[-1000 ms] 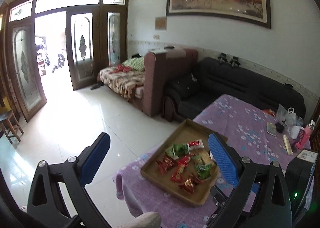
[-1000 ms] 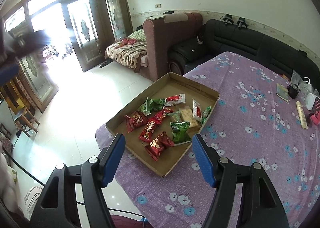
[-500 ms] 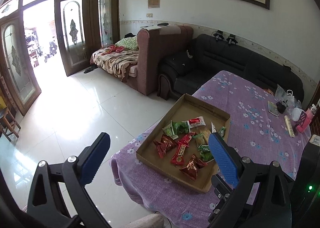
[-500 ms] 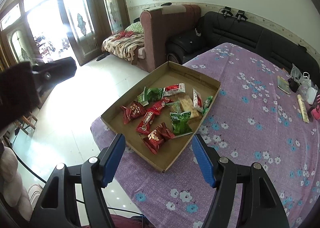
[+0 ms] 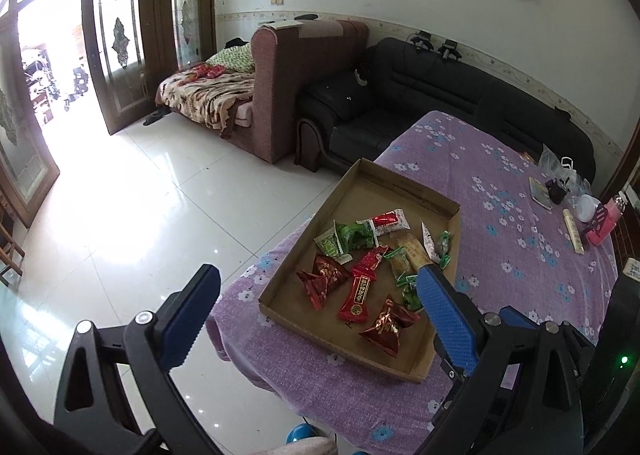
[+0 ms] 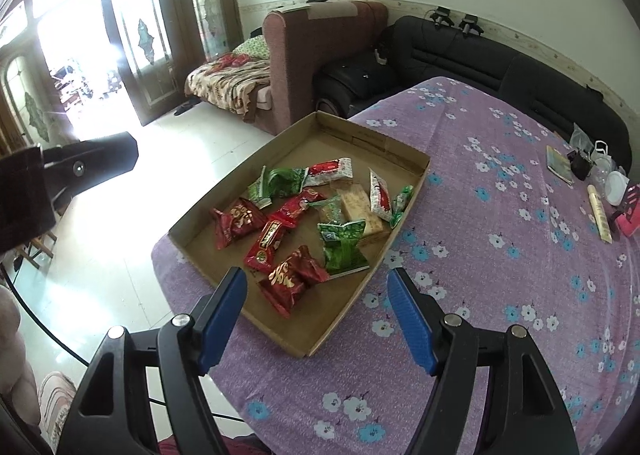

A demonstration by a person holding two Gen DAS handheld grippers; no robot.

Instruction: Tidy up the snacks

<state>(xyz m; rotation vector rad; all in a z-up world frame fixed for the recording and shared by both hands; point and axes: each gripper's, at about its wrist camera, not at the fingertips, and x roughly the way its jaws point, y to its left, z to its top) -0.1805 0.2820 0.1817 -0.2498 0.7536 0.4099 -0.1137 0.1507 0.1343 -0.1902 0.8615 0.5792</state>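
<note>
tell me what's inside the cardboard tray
The cardboard tray holds loose snack packets: red ones toward its near left, green ones, and a tan cracker pack partly buried under them. Its far end is bare. Anything beneath the pile is hidden.

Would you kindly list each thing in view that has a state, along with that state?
Left gripper: open, nothing between its fingers.
Right gripper: open, holding nothing.
Cardboard tray: flat on the table, far end bare.
Snack packets: sealed, jumbled loose in the tray.
Tablecloth: spread over the table.
Door: standing open.
</note>
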